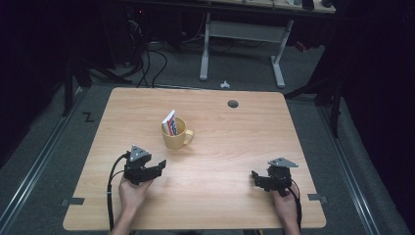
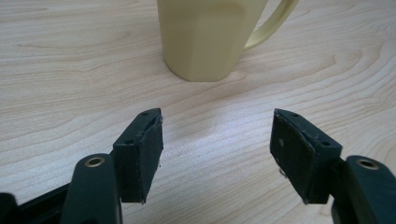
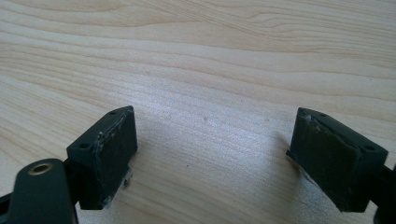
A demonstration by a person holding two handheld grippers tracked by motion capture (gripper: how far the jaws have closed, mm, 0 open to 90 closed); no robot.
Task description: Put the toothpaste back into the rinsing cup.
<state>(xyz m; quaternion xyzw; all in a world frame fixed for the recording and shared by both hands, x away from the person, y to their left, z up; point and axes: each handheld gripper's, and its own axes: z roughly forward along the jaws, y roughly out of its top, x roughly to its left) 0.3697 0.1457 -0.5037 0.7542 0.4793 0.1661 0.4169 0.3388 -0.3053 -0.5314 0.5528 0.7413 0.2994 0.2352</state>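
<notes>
A yellow mug [image 1: 176, 134] stands upright near the middle of the wooden table [image 1: 235, 147], its handle to the right, with a white, red and blue packet [image 1: 169, 122] sticking out of it. My left gripper [image 1: 155, 169] rests low on the table, a short way in front and to the left of the mug, pointing toward it. In the left gripper view the mug [image 2: 205, 37] stands straight ahead of the open gripper [image 2: 217, 140], apart from it, with bare wood between the jaws. My right gripper [image 1: 256, 177] sits at the table's front right, open [image 3: 212, 144] over bare wood.
A small dark round hole [image 1: 233, 104] sits near the table's far edge. Beyond the table a white desk frame [image 1: 242, 44] and loose cables [image 1: 147, 63] lie on the grey floor. Each hand sits close to the table's front edge.
</notes>
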